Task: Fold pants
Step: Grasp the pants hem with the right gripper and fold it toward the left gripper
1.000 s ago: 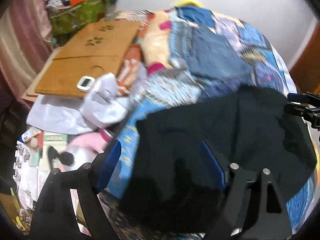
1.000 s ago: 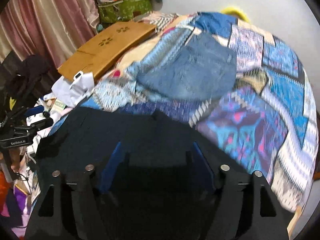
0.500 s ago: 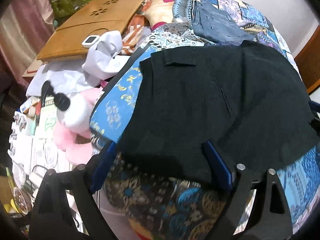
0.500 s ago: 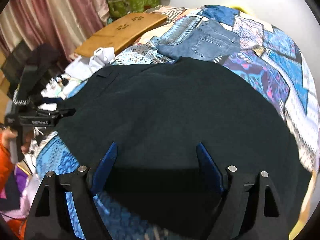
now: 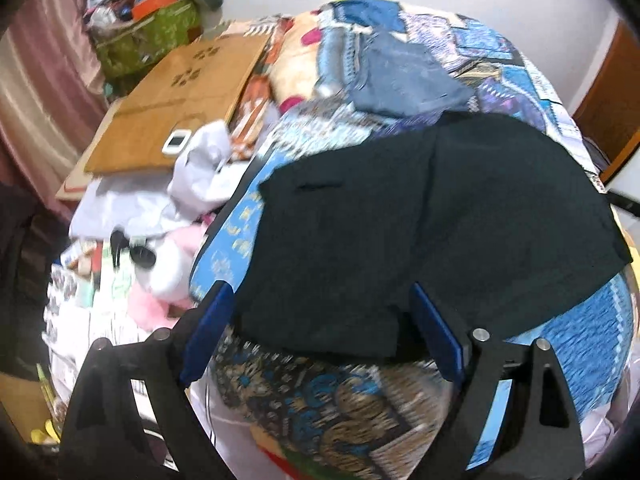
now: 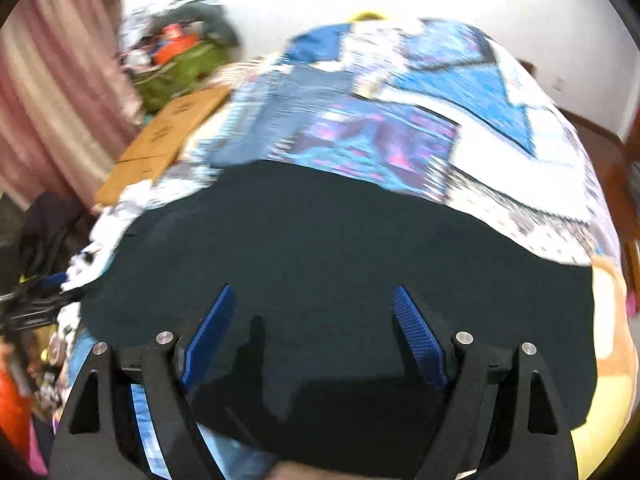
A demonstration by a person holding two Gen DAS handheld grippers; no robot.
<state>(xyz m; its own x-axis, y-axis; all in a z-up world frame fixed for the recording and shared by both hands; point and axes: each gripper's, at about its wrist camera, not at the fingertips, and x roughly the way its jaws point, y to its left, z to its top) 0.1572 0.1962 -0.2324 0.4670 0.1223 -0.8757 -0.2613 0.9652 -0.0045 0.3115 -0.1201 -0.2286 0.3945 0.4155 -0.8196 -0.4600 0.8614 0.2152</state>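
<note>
Black pants [image 5: 420, 220] lie spread flat on the patterned blue bedspread [image 5: 580, 328]. They also fill the lower half of the right wrist view [image 6: 340, 280]. My left gripper [image 5: 320, 304] is open and empty, its blue fingers [image 5: 208, 332] hovering over the pants' near edge. My right gripper [image 6: 312, 304] is open and empty above the pants, fingers [image 6: 416, 332] spread wide. The far edge of the left gripper shows at the left of the right wrist view [image 6: 28, 304].
Folded blue jeans [image 5: 404, 80] lie farther up the bed. A cardboard sheet [image 5: 180, 104] with a white device [image 5: 178, 142], white cloth [image 5: 200, 168] and a pink plush toy [image 5: 168, 264] crowd the left side. A green bag [image 5: 148, 40] stands by the curtain. A wooden door [image 5: 612, 104] is at right.
Both grippers have drawn back and lifted from the pants. The pants now lie wider and flatter on the bed. Both views are blurred by motion.
</note>
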